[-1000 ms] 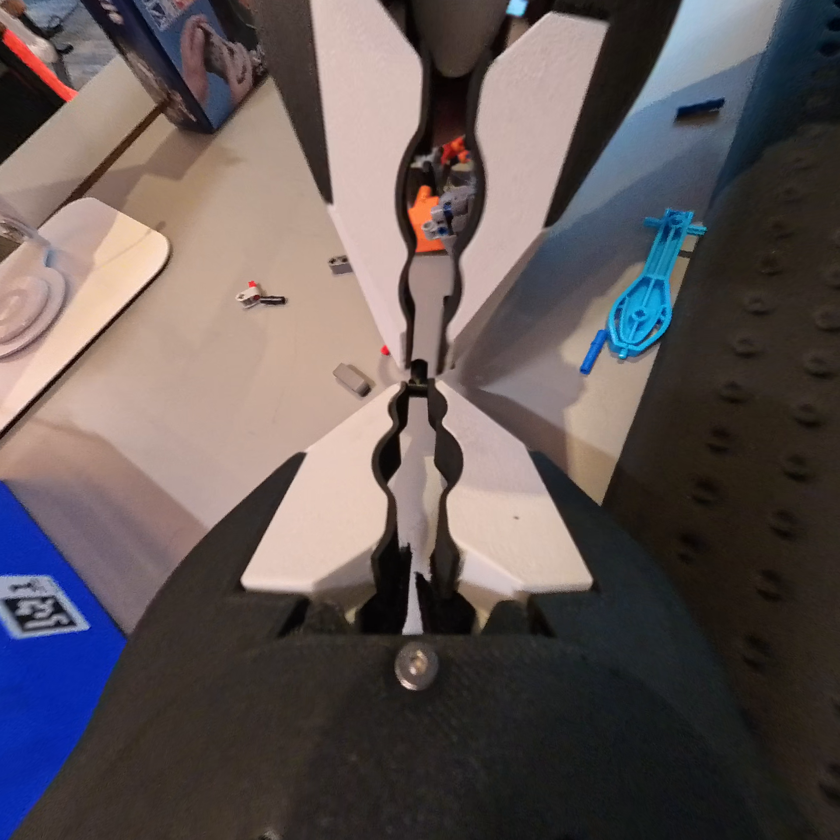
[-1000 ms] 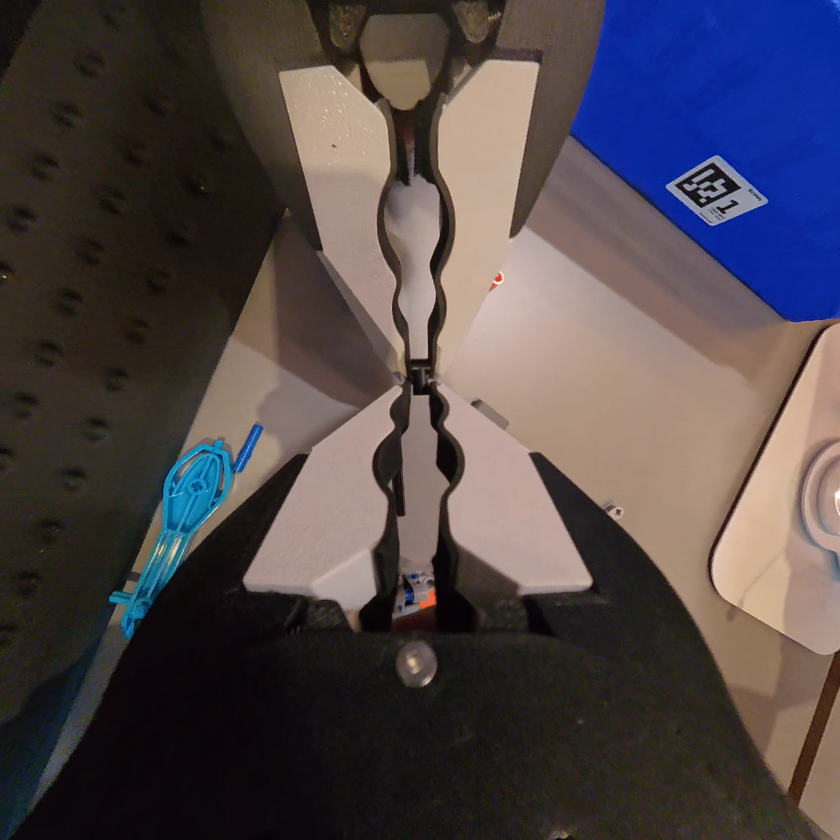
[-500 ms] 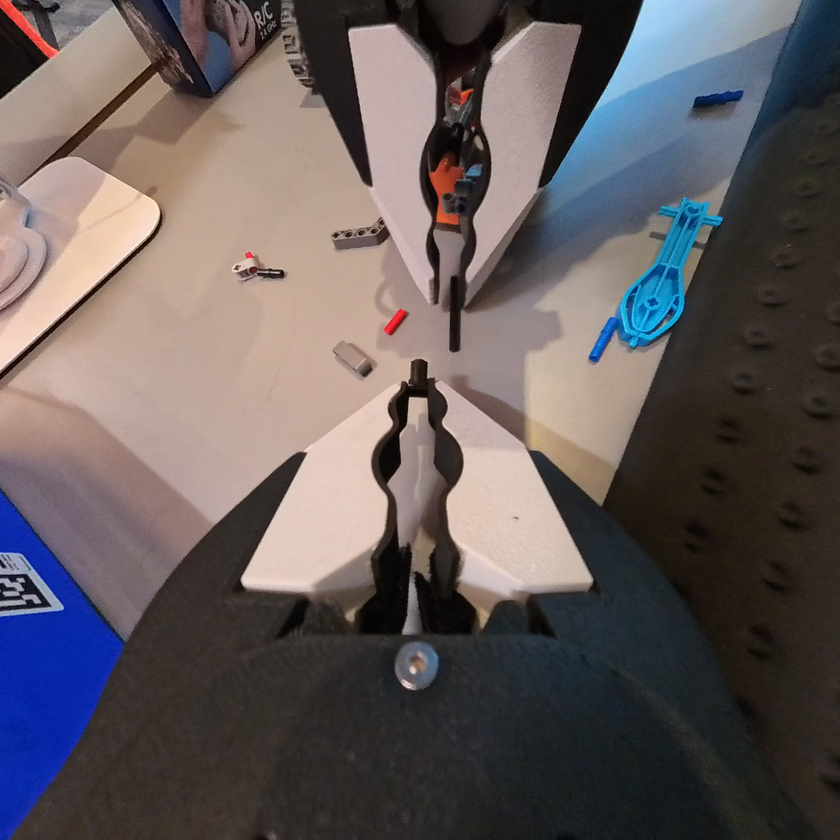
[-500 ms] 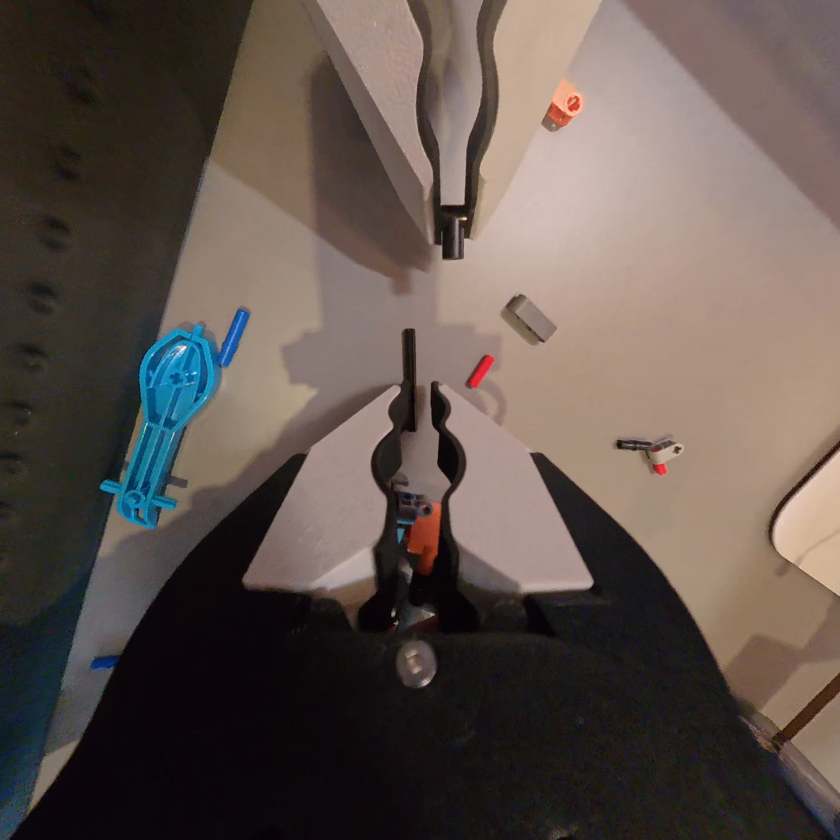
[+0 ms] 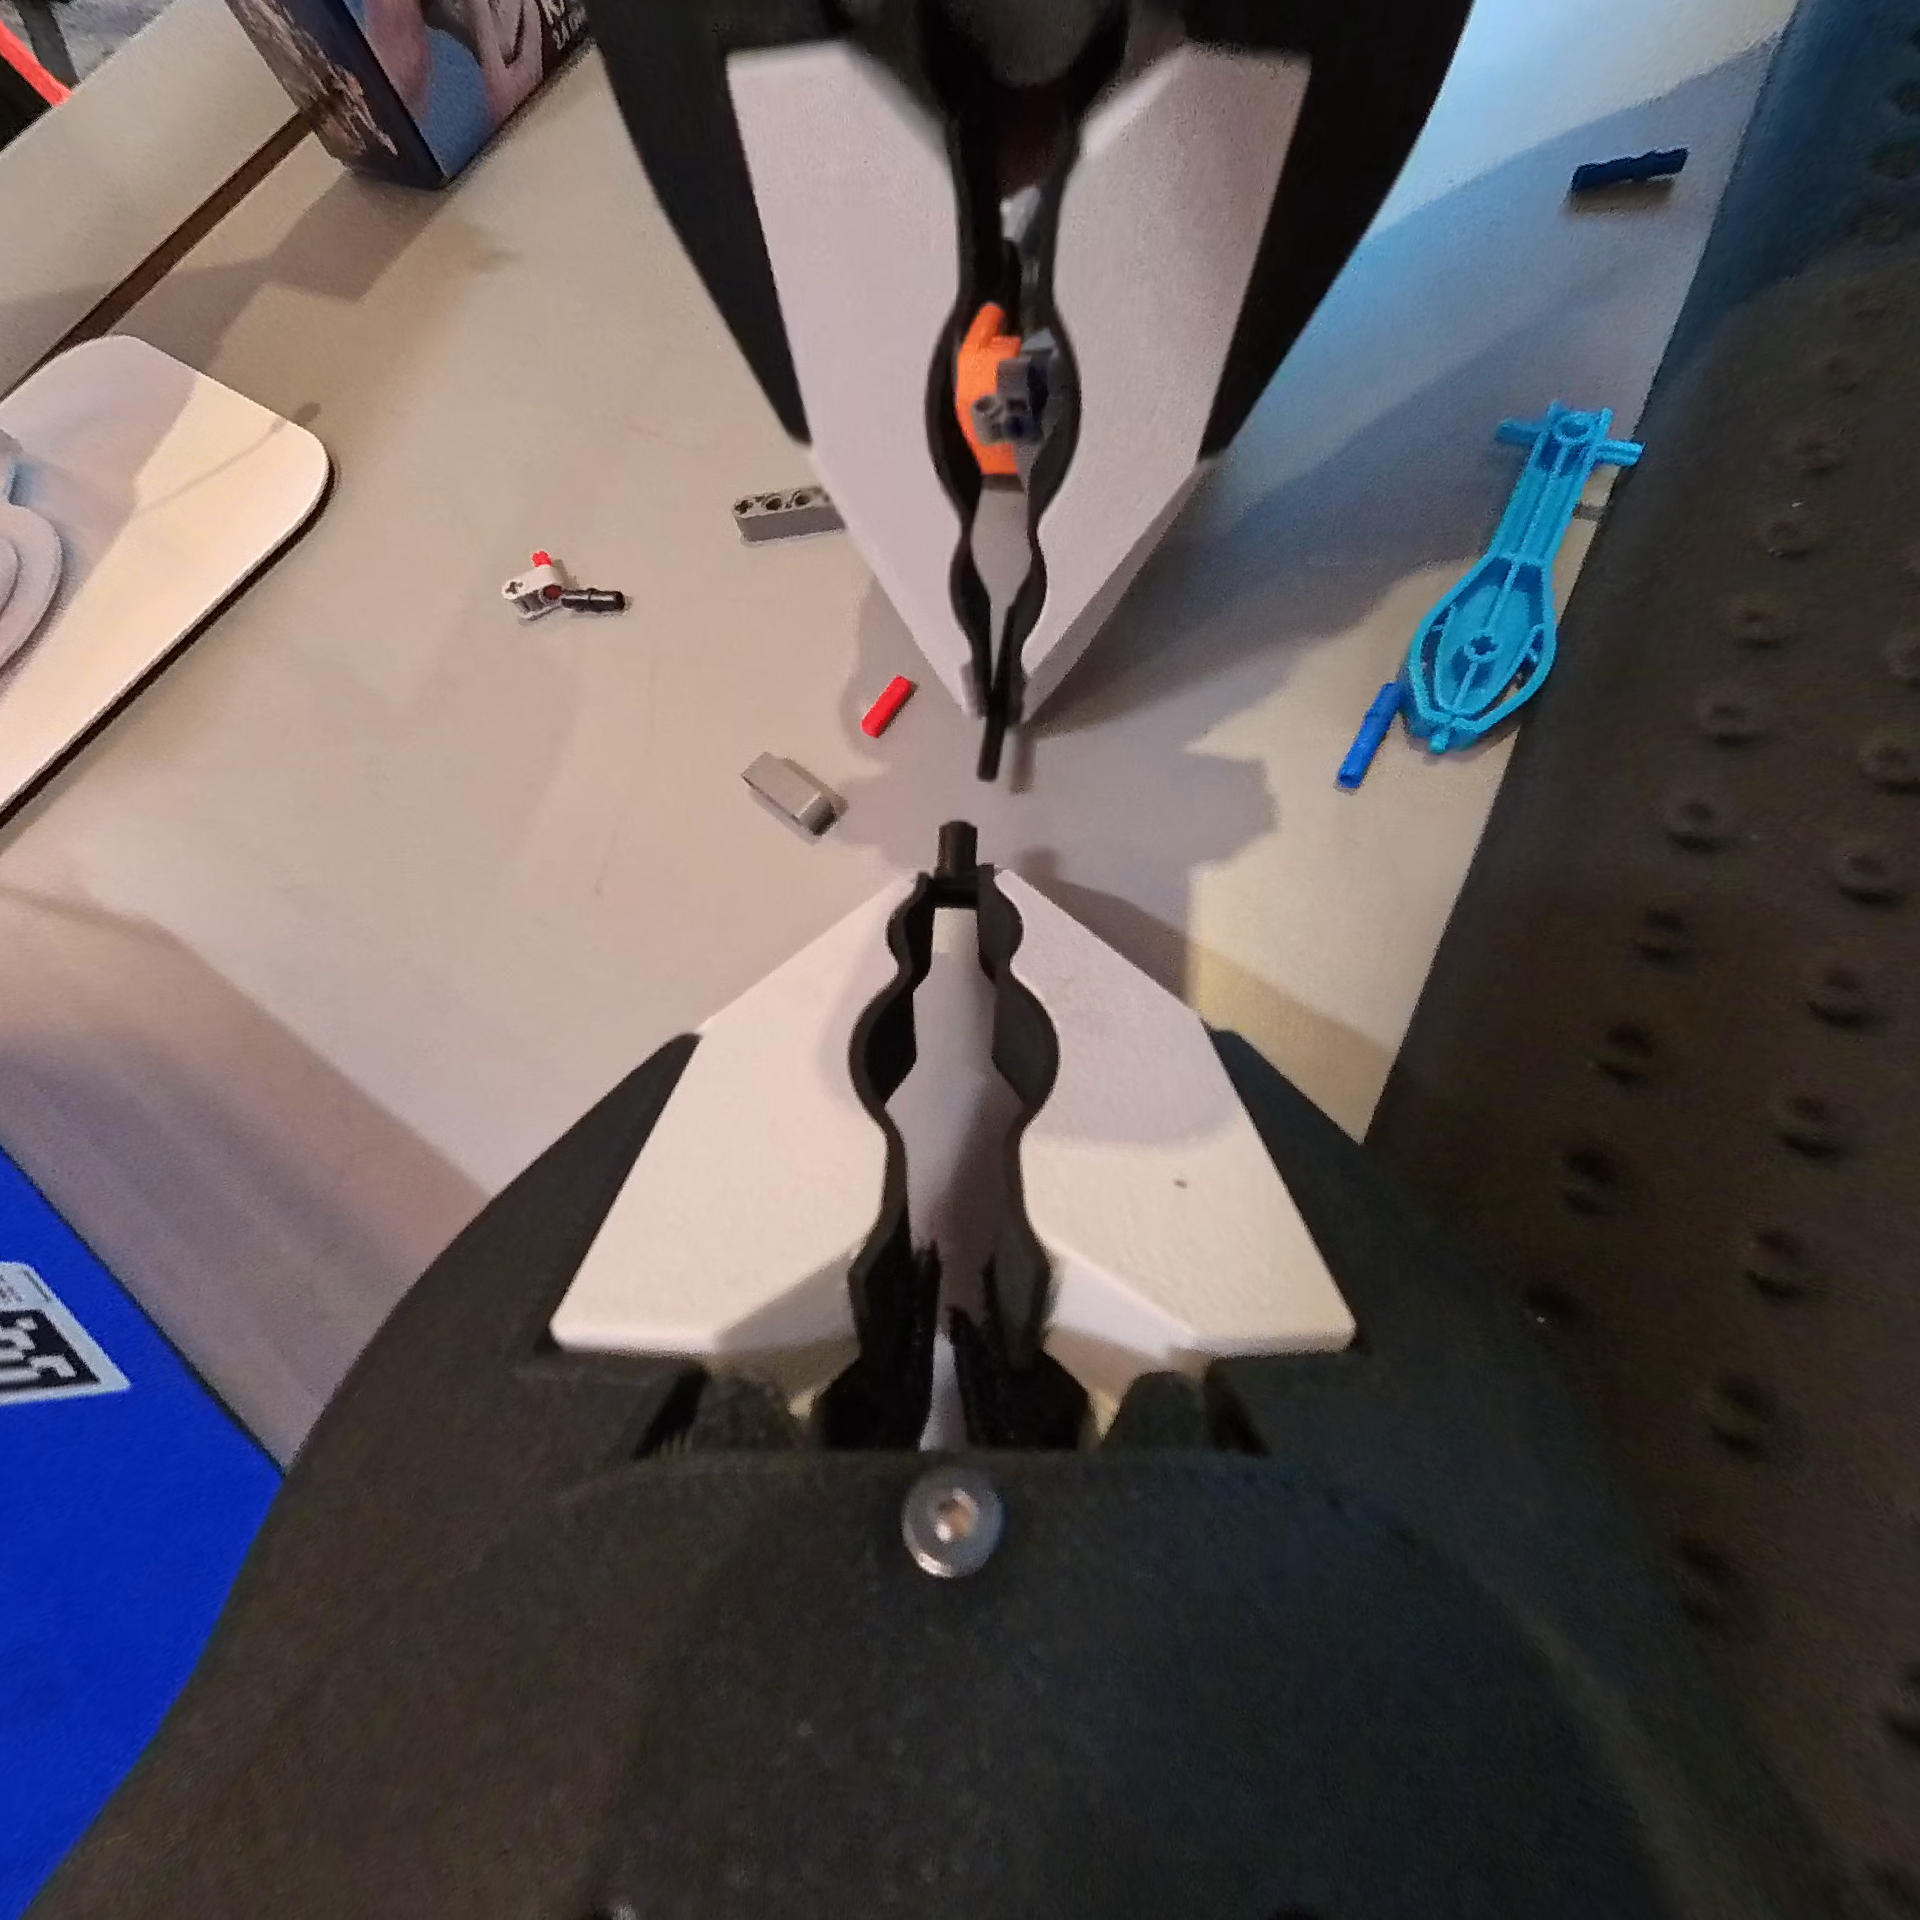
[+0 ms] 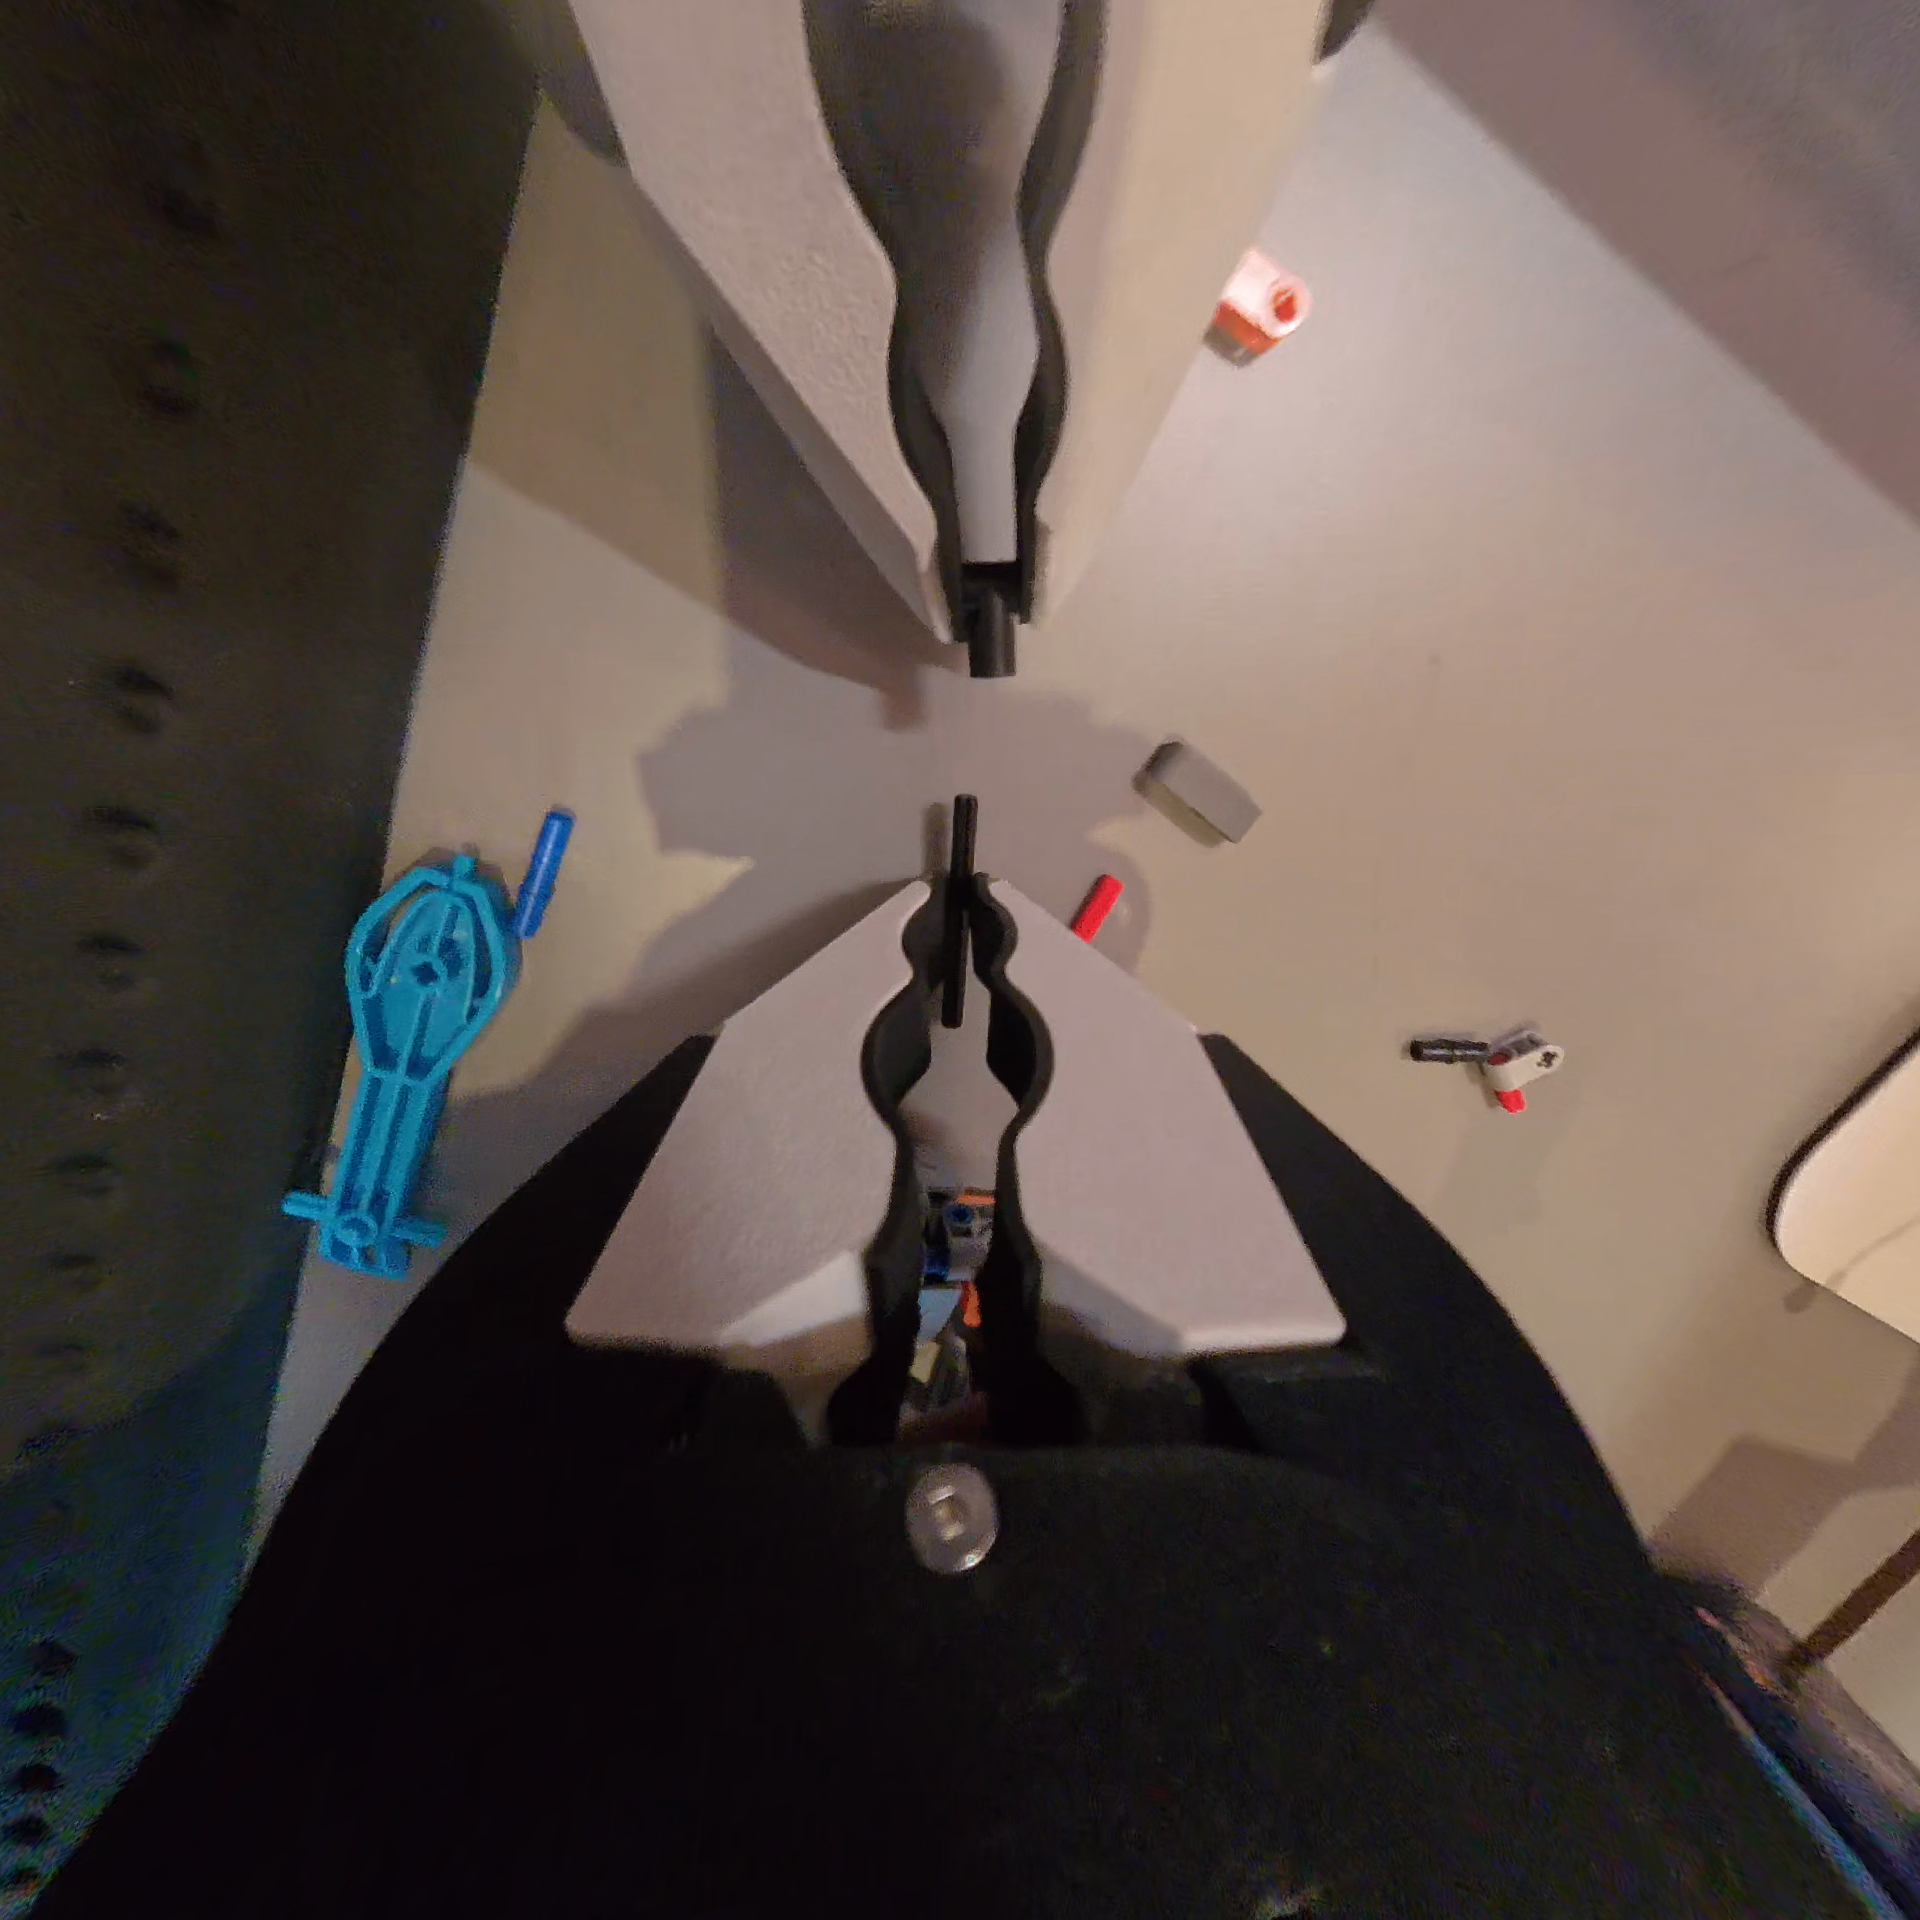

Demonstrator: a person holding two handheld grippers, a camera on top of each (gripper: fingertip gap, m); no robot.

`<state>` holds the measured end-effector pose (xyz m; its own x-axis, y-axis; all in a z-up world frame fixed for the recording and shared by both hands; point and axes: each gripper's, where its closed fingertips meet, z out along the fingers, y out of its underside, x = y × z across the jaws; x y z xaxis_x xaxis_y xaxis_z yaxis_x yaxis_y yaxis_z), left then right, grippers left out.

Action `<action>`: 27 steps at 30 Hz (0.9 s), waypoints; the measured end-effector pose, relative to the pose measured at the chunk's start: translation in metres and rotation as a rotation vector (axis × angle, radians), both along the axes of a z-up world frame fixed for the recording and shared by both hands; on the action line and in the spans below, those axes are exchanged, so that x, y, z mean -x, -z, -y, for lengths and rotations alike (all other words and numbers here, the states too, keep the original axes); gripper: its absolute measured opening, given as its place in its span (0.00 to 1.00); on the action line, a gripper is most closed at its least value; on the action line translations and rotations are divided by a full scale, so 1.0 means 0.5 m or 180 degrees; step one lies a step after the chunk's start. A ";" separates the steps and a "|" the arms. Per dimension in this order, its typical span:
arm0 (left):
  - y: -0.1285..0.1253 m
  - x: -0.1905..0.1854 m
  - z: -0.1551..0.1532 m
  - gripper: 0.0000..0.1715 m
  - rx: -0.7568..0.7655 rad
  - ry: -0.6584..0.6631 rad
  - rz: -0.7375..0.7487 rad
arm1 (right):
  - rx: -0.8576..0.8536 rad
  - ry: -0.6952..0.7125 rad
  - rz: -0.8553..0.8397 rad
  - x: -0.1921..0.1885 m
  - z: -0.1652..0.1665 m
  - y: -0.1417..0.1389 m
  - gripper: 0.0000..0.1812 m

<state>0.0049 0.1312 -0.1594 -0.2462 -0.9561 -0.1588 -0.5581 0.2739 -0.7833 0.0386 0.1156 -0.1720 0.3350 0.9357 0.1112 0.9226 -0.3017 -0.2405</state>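
Left wrist view: left tool (image 5: 957, 868) clamped on black peg (image 5: 955, 847), right tool (image 6: 954, 883) gripping black rod (image 6: 957, 904), now parted above worktop (image 5: 416, 831).

One second earlier, the left gripper (image 5: 958, 878) and right gripper (image 6: 961, 894) met tip to tip above the table. Now they have drawn apart. The short black peg (image 5: 956, 847) stays pinched in the left, the thin black rod (image 6: 958, 904) in the right, no longer joined.
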 end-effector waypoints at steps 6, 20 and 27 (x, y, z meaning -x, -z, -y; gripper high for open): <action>0.020 0.015 0.015 0.03 -0.0192 0.0090 -0.0191 | -0.0220 0.0126 -0.0257 0.037 0.018 -0.011 0.00; 0.035 0.019 0.034 0.03 -0.0519 0.0345 -0.0289 | -0.0364 0.0377 -0.0410 0.058 0.021 0.011 0.00; 0.035 0.020 0.034 0.03 -0.0640 0.0358 -0.0312 | -0.0381 0.0449 -0.0542 0.060 0.022 0.009 0.00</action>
<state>-0.0049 0.1144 -0.1768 -0.3730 -0.8734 -0.3132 -0.5858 0.4835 -0.6504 0.0086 0.1046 -0.1766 0.4847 0.8619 0.1493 0.8165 -0.3846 -0.4307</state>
